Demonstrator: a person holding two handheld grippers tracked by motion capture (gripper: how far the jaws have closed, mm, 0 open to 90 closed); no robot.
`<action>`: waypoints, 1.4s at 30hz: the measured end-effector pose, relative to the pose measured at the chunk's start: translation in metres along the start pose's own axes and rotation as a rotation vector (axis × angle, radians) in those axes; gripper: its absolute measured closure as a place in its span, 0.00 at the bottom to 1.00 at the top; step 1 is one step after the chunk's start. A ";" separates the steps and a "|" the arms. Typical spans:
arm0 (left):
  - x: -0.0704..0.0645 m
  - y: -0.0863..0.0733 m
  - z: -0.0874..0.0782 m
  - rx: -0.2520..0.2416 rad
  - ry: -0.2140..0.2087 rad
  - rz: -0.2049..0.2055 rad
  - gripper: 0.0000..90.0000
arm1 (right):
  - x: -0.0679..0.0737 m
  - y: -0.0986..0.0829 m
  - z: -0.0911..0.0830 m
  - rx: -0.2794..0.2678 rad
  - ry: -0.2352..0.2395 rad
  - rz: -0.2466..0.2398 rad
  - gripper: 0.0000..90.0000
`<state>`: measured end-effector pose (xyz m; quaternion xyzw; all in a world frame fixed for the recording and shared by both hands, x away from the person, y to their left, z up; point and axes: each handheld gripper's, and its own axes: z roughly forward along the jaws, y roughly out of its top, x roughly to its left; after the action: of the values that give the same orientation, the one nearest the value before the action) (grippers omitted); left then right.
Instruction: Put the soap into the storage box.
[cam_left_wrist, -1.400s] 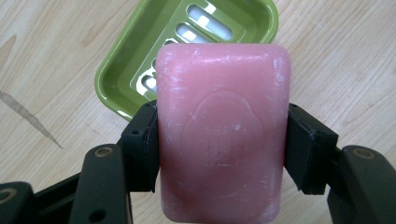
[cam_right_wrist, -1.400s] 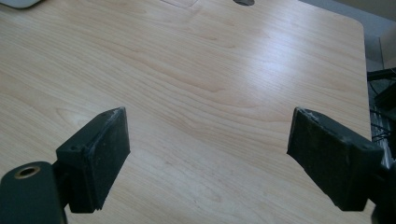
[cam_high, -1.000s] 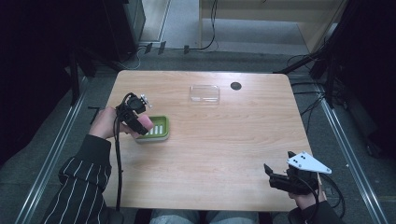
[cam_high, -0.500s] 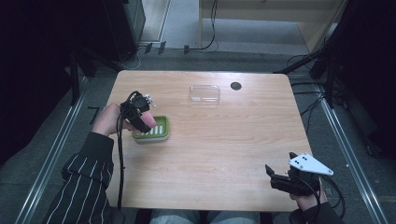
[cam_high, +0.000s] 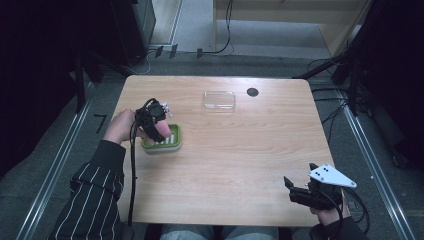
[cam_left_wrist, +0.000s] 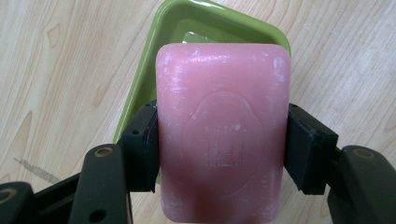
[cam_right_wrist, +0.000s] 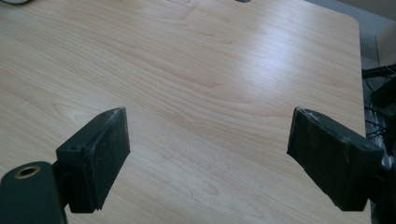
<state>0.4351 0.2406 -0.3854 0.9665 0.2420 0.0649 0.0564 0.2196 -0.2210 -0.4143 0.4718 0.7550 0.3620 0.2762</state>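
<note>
I have the left tongs clamped on a pink bar of soap, one jaw on each long side, about mid-length. The bar hangs over the green soap dish, which sits on the bench near its left edge; in the high view the soap is at the dish's near-left corner, and I cannot tell whether it touches the dish.

I judge the soap firm and moderately heavy, but waxy and slick, so it could slide if I squeeze too hard or tilt it. Gripping the flat sides at the middle seems the safest hold.

My right tongs stand wide apart over bare wood at the near-right corner, holding nothing. A clear plastic lid lies farther back.
</note>
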 end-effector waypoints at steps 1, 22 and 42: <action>0.000 0.000 0.000 -0.005 0.001 -0.002 0.43 | 0.000 0.000 0.000 -0.001 -0.001 -0.001 0.15; 0.006 0.016 0.027 0.053 0.028 0.153 0.43 | 0.000 0.000 0.000 -0.002 0.000 -0.001 0.15; 0.009 0.013 0.044 0.067 0.031 0.189 0.43 | 0.000 0.000 -0.001 -0.003 0.002 -0.005 0.15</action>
<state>0.4555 0.2298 -0.4266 0.9852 0.1527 0.0765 0.0139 0.2192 -0.2210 -0.4141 0.4689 0.7562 0.3629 0.2769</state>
